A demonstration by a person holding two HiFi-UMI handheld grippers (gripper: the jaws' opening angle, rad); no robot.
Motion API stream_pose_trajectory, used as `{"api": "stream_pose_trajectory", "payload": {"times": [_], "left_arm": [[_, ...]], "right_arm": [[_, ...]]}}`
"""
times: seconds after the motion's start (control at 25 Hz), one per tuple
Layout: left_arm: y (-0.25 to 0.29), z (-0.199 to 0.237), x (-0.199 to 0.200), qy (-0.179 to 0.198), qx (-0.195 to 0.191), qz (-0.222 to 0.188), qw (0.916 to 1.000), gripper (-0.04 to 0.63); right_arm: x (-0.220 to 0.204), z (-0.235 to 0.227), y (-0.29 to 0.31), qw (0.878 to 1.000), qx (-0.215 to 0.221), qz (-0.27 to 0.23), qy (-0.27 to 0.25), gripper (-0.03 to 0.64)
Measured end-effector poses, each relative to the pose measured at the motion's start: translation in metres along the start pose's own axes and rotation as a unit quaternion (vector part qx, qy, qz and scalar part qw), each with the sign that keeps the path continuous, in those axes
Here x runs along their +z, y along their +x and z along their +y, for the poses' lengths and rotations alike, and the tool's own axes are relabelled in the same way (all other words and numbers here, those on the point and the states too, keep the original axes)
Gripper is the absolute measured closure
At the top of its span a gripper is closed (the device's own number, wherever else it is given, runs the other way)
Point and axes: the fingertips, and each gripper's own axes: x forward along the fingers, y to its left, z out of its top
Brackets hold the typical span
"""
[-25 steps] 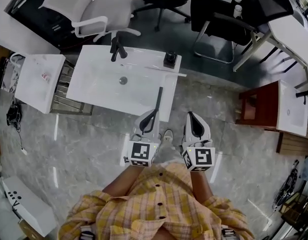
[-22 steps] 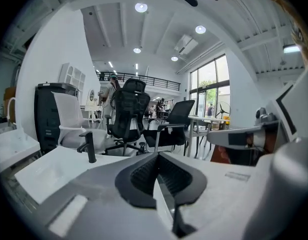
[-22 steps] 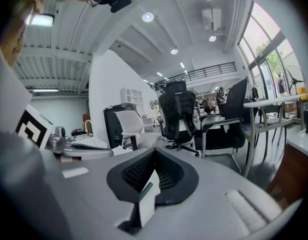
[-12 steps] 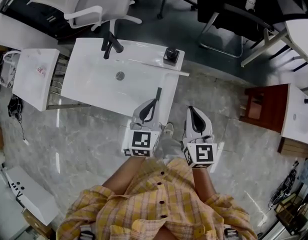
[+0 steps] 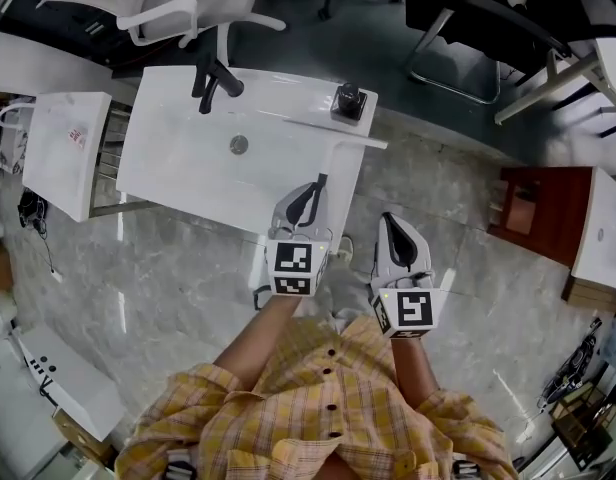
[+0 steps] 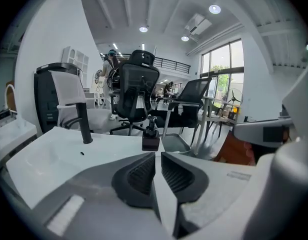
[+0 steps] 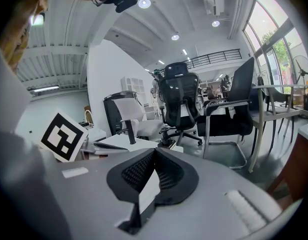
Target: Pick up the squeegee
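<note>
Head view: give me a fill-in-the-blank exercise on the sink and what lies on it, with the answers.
1. The faucet on the sink is ____ in colour.
2. In the head view, the squeegee lies to the ____ of the drain.
3. The soap bottle stands at the sink's far right ____.
4. The right gripper, jaws shut, holds ____.
Answers: black; right; corner; nothing.

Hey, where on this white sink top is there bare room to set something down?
Bare: the wide stretch of the sink top left of the drain, in front of the faucet, and the narrower strip between drain and squeegee. Crowded: the right end, where the squeegee lies and the soap dispenser stands.
</note>
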Motion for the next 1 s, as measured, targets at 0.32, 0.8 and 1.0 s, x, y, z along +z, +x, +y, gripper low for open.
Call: {"api": "stream_pose_trajectory", "payload": {"times": [0.32,0.8,1.0], "left_arm": [[0.033,0.001,-0.012,-0.003,0.000,0.026,0.9997,0.506],[0.073,0.011,-0.034,-0.015,0.018,0.075,0.9969,0.479],[0.089,0.016,-0.043,-0.020,0.026,0.094,0.9950,0.479]], "right_arm": [[-0.006,-0.008,0.007,1.000,-0.001,0.005,0.006,0.620],[-0.018,-0.013,0.012,1.000,0.017,0.019,0.005,0.620],[-0.021,-0.015,0.013,0.999,0.027,0.031,-0.012,0.620]]}}
